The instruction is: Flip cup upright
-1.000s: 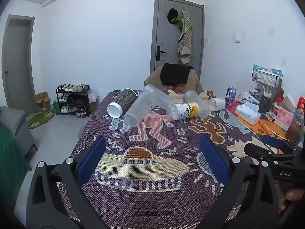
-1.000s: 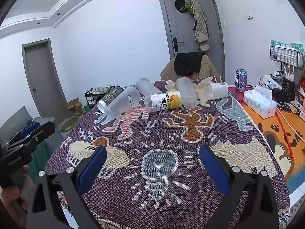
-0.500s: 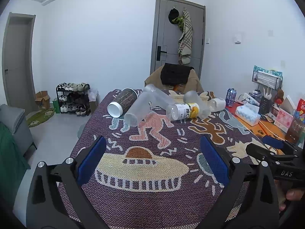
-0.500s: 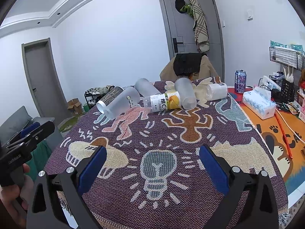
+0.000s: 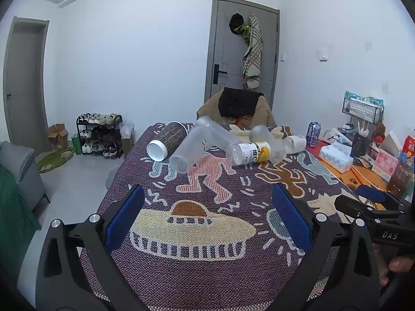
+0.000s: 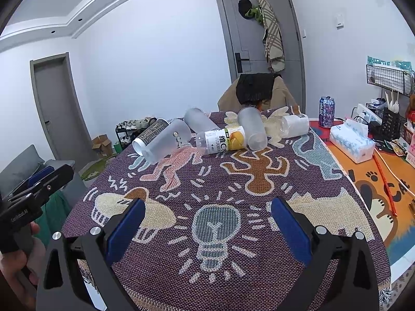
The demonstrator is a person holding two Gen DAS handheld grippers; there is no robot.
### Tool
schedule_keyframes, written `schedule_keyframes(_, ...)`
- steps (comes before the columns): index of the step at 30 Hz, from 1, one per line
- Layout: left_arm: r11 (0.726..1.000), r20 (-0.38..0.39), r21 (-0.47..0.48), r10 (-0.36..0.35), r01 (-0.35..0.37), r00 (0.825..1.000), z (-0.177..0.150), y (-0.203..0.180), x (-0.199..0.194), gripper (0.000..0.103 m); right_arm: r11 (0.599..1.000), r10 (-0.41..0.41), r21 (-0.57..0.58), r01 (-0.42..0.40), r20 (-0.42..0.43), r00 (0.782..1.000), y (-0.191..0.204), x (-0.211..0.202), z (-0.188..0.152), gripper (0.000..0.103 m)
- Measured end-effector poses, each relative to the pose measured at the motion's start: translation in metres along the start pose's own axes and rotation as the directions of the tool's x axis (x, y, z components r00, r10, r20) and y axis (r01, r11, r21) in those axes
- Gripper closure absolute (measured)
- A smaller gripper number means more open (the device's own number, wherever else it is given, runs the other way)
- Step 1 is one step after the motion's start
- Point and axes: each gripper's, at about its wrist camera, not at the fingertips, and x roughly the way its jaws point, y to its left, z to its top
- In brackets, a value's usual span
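Several cups and bottles lie on their sides at the far end of the patterned tablecloth (image 5: 207, 233). A frosted cup (image 5: 190, 150) (image 6: 166, 143) lies mouth toward me, beside a dark paper cup (image 5: 167, 141) (image 6: 149, 136). Another frosted cup (image 6: 253, 129) (image 5: 267, 142) lies against a yellow-labelled bottle (image 6: 221, 140) (image 5: 250, 153). A third frosted cup (image 6: 199, 120) lies behind. My left gripper (image 5: 207, 217) is open and empty, well short of them. My right gripper (image 6: 207, 223) is open and empty, also near the table's front.
A white-labelled bottle (image 6: 294, 127) lies at the far right of the pile. A drink can (image 6: 326, 111), tissue pack (image 6: 351, 142) and desk clutter stand on the orange mat at right. A chair with a coat (image 6: 256, 93) stands behind the table.
Both grippers have shifted only slightly; the view has barely moved. The cups and bottles have not moved.
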Motion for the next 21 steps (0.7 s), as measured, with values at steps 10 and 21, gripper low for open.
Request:
schedule_keyframes(10, 0.999, -0.03, -0.01, -0.042, 0.042, 0.999, 0.012, 0.004, 0.017, 0.005, 0.999, 0.001, 0.042, 0.0, -0.02, 1.0, -0.012, 0.016, 0.01, 0.007)
schedule_keyframes(21, 0.997, -0.077, -0.007, -0.083, 0.082, 0.994, 0.039, -0.006, 0.061, 0.005, 1.0, -0.019, 0.016, 0.019, -0.015, 1.0, -0.039, 0.045, 0.046, 0.008)
